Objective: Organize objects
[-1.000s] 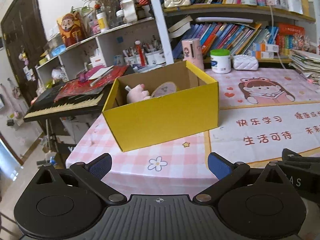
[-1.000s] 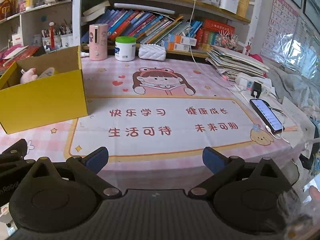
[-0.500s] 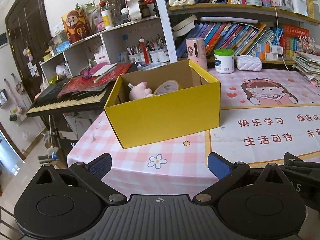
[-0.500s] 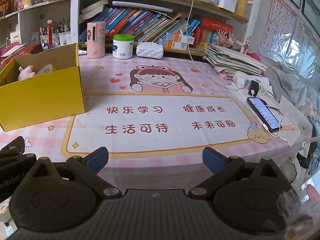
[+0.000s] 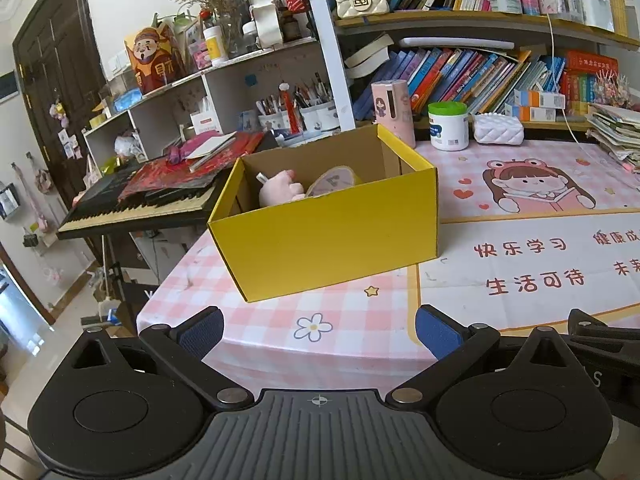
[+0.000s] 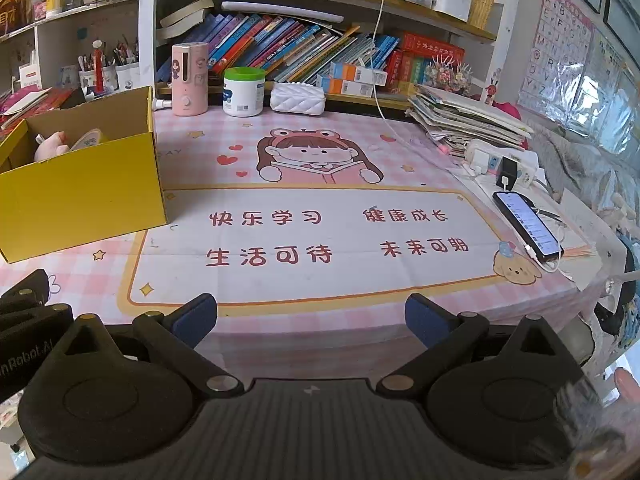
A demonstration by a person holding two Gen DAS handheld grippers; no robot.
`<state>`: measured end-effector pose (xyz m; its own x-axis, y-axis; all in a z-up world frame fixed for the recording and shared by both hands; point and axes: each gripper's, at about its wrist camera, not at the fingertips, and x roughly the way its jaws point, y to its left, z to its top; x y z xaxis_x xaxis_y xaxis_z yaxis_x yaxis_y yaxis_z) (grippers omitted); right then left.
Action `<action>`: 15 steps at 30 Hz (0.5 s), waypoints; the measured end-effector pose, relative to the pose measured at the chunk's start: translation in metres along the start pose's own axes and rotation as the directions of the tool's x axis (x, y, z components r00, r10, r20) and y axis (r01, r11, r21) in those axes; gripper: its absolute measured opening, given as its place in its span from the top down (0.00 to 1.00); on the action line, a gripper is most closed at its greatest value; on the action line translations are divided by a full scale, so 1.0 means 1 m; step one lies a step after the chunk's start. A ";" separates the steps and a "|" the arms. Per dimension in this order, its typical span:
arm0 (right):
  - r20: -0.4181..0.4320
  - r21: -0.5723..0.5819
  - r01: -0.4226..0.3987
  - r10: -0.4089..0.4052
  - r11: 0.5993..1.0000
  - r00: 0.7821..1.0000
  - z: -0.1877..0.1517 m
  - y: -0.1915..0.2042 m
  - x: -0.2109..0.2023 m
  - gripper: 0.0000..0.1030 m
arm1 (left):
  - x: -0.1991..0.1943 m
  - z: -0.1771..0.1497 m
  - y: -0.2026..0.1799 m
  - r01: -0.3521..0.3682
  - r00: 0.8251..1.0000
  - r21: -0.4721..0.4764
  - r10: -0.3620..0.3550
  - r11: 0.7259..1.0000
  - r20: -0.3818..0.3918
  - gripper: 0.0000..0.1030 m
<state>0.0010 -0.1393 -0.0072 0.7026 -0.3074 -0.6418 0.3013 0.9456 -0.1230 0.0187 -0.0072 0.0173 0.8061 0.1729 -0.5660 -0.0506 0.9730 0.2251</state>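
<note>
An open yellow cardboard box stands on the left part of the table. Inside it lie a pink plush toy and a roll of tape. My left gripper hangs open and empty off the table's near edge, in front of the box. Open and empty too, my right gripper sits at the near edge, facing the printed desk mat. The right gripper's body shows at the lower right of the left wrist view.
At the back stand a pink dispenser, a white jar with a green lid and a white quilted case. A phone on a cable, a power strip and a book stack fill the right side. A keyboard stands left.
Both grippers have drawn back and risen slightly, so the box and table look a little farther and lower. Both stay open. Nothing on the table has moved.
</note>
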 end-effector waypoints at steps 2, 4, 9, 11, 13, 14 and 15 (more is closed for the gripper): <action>0.001 -0.001 -0.002 0.002 1.000 1.000 0.000 0.000 0.000 0.01 | -0.001 0.000 -0.001 -0.003 1.000 0.001 0.003 1.000 0.003 0.00; 0.001 -0.002 -0.005 0.005 1.000 1.000 0.000 0.000 0.000 0.01 | -0.001 0.000 -0.001 -0.005 1.000 0.001 0.005 1.000 0.006 0.00; 0.002 -0.006 -0.010 0.010 1.000 1.000 0.000 0.000 0.000 0.01 | -0.001 0.000 -0.001 -0.012 1.000 -0.001 0.012 1.000 0.003 0.00; 0.001 -0.009 -0.012 0.012 1.000 1.000 0.000 0.000 0.001 0.01 | -0.001 -0.001 -0.001 -0.015 1.000 -0.001 0.015 1.000 0.002 0.00; 0.000 -0.011 -0.012 0.012 1.000 1.000 0.001 0.001 0.001 0.01 | -0.001 -0.001 -0.002 -0.017 1.000 0.001 0.017 1.000 0.002 0.00; 0.000 -0.009 -0.012 0.012 1.000 1.000 0.000 0.001 0.001 0.01 | -0.001 0.000 -0.002 -0.018 1.000 0.002 0.018 1.000 0.002 0.00; 0.000 -0.009 -0.011 0.011 1.000 1.000 0.000 0.001 0.001 0.01 | -0.001 0.000 -0.003 -0.019 1.000 0.002 0.019 1.000 0.002 0.00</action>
<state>0.0018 -0.1390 -0.0074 0.7063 -0.2966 -0.6428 0.2877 0.9499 -0.1221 0.0184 -0.0101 0.0173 0.8058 0.1912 -0.5604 -0.0646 0.9692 0.2378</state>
